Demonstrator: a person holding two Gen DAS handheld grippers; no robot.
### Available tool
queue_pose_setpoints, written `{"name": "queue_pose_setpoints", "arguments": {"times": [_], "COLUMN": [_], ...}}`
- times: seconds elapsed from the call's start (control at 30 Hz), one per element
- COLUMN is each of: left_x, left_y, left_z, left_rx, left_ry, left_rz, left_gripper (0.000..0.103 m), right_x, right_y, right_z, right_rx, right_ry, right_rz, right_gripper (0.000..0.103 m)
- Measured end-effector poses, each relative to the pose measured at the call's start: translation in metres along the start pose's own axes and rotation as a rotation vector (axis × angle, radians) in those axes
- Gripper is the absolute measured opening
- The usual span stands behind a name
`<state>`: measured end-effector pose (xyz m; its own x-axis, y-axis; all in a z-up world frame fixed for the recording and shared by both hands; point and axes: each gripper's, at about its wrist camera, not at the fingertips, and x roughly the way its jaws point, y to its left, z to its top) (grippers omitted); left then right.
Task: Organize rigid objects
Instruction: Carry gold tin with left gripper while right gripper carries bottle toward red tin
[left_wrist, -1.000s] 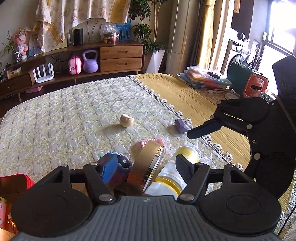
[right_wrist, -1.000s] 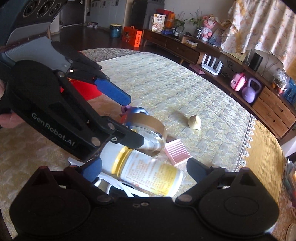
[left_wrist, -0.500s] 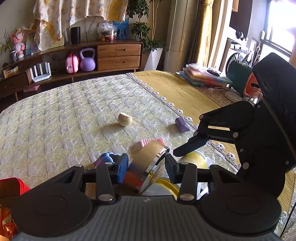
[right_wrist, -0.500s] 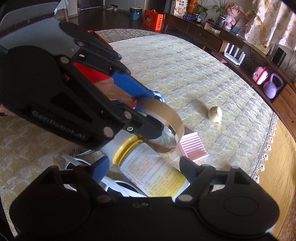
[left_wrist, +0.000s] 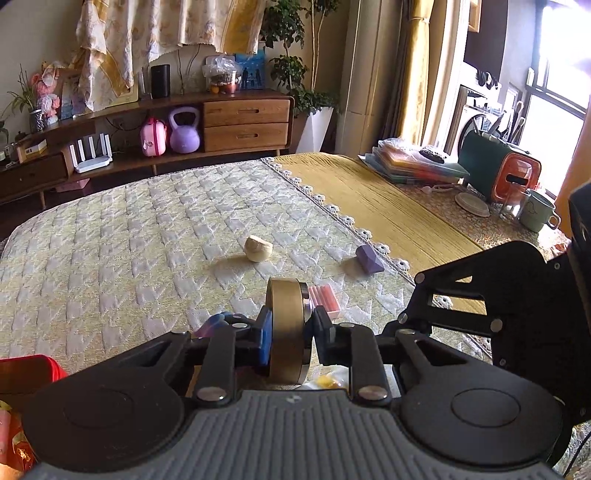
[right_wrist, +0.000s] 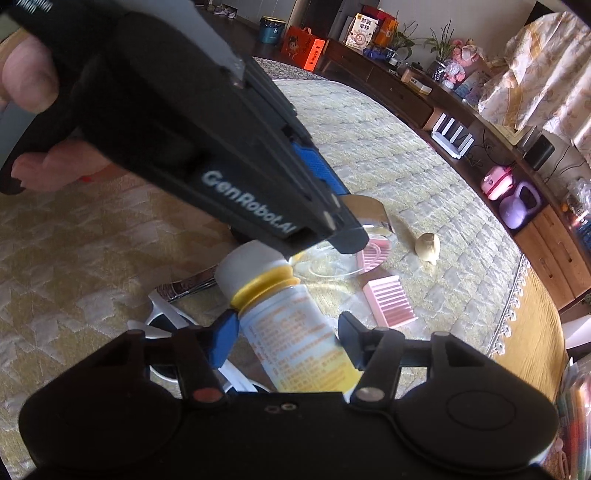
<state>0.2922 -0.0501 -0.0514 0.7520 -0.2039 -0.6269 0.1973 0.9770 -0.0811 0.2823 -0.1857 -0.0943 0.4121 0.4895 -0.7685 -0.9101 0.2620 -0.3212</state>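
My left gripper (left_wrist: 288, 326) has its jaws closing, and the pads press both faces of a gold round tin (left_wrist: 285, 295) that stands on edge above the quilted cloth (left_wrist: 129, 240). In the right wrist view the tin (right_wrist: 365, 208) shows behind the left gripper's tip. A bottle (right_wrist: 291, 325) with a white cap and yellow collar lies between the fingers of my right gripper (right_wrist: 284, 332). Those jaws are closing. The blue pad (right_wrist: 225, 332) is at the bottle's side and the other finger stands just off it.
On the cloth lie a cream round piece (left_wrist: 258, 249), a purple faceted block (left_wrist: 369, 258) and a pink ribbed block (right_wrist: 389, 301). White plastic pieces (right_wrist: 166, 314) lie under the bottle. A red box (left_wrist: 29, 373) sits at the left. Books, a glass and a mug (left_wrist: 537, 216) stand far right.
The left jaws closed onto the gold tin, which turned from tilted to upright on edge. The right gripper came down closer over the bottle and its jaws narrowed.
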Motion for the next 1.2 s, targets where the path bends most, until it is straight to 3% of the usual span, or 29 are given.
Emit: {"name": "queue_pose_setpoints", "arguments": {"times": [0.13,0.47,0.63,1.2], "left_x": [-0.008,-0.057,-0.078,-0.135], "left_y": [0.004,0.025,0.035,0.083], "left_z": [0.004,0.028,0.028,-0.023], "left_rx": [-0.032,-0.152,-0.174,-0.259], "left_ry": [-0.019,-0.106,-0.108,-0.044], "left_rz": [0.009,0.029,0.049,0.095], "left_gripper": [0.022,0.022,0.022,0.022], "right_x": [-0.009,-0.028,-0.040,-0.084], "right_y": [0.008,0.019,0.019,0.023], "right_z": [0.000,0.005,0.010,0.026], "right_rx": [-0.013,0.028,0.082,0.467], "right_ry": [-0.021,-0.057,-0.064,-0.098], "right_rz": [-0.042,-0.148,-0.191,-0.157], "right_gripper": [0.049,0.049,0.049,0.049]}}
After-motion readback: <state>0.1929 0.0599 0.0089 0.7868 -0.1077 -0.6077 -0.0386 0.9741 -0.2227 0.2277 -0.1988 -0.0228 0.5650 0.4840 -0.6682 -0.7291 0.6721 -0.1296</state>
